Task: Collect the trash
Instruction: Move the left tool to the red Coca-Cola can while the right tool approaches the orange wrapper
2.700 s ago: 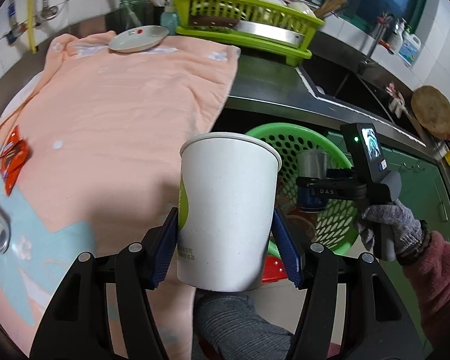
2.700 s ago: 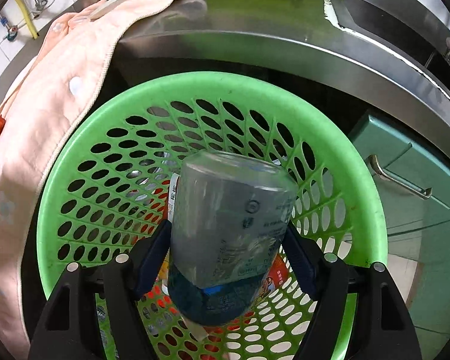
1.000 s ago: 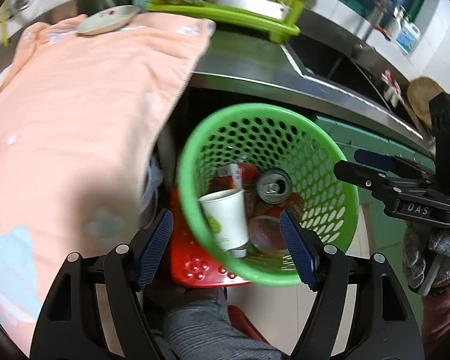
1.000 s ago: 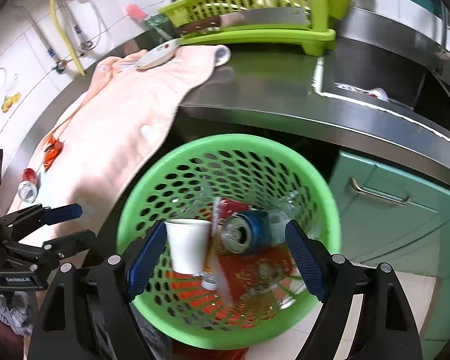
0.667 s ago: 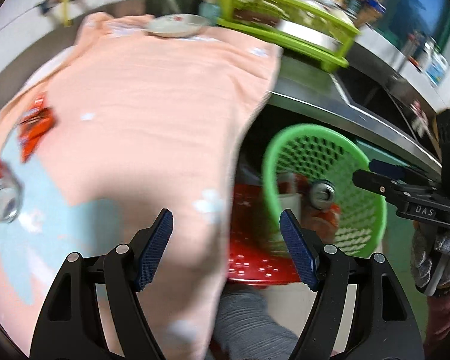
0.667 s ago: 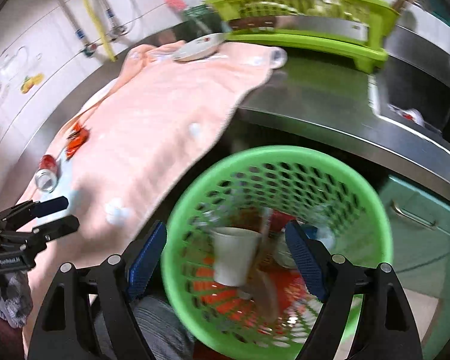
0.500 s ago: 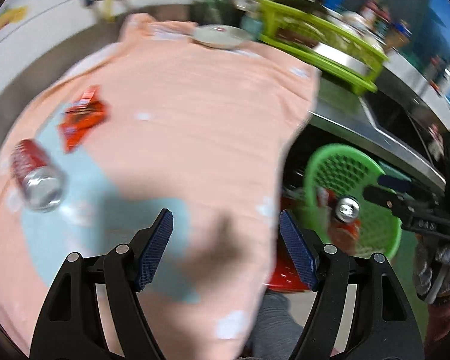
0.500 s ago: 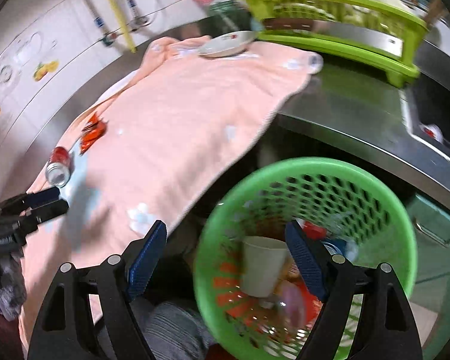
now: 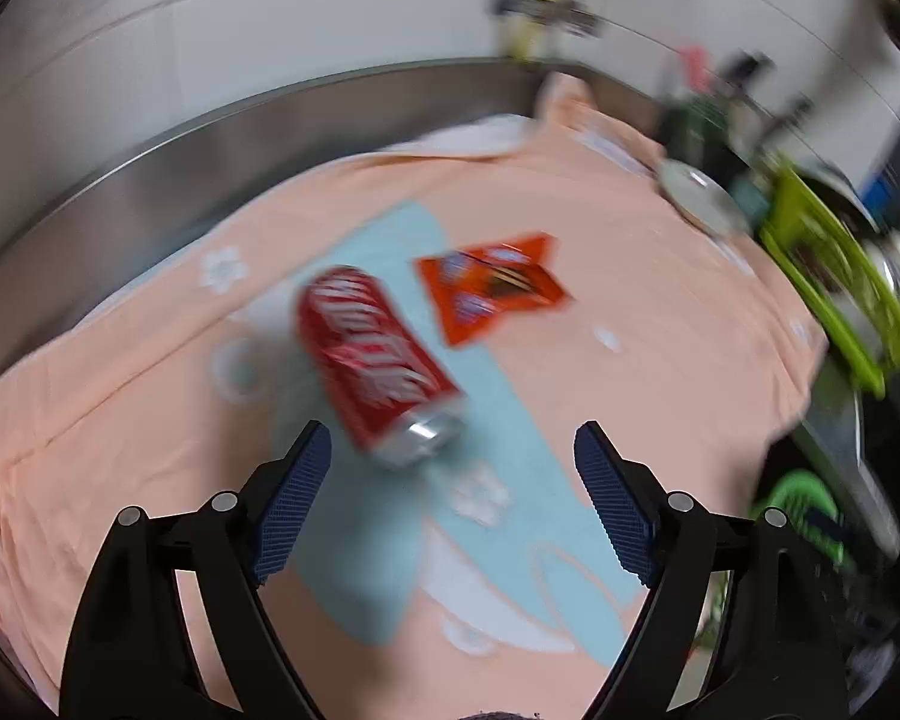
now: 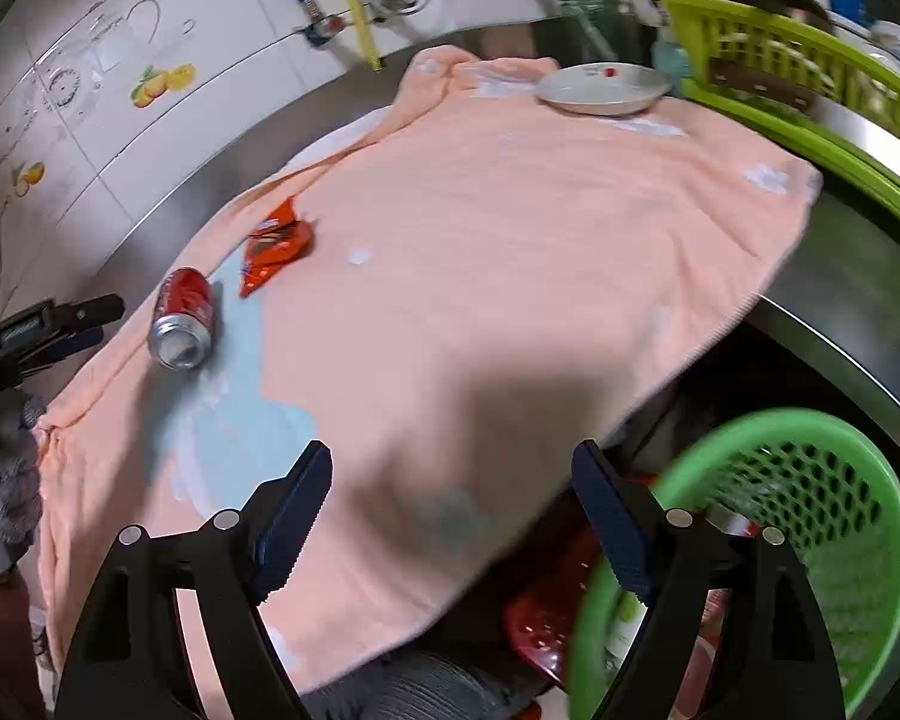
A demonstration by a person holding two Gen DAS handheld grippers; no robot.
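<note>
A red soda can (image 9: 378, 360) lies on its side on the peach towel (image 9: 660, 372), just ahead of my open, empty left gripper (image 9: 450, 486). An orange snack wrapper (image 9: 492, 294) lies flat just beyond the can. In the right wrist view the can (image 10: 183, 318) and the wrapper (image 10: 276, 246) lie at the towel's left, with the left gripper (image 10: 60, 324) beside the can. My right gripper (image 10: 450, 498) is open and empty over the towel's near edge. The green trash basket (image 10: 852, 516) stands low at the right, with trash inside.
A white plate (image 10: 603, 87) sits at the towel's far end. A green dish rack (image 10: 810, 96) stands on the steel counter (image 10: 858, 282) at the right. A tiled wall (image 10: 150, 60) runs behind. A red stool (image 10: 540, 618) is under the basket.
Both grippers let go of the cup and the can into the basket and swung left from it. The left gripper now faces the red can and wrapper; the right is over the towel.
</note>
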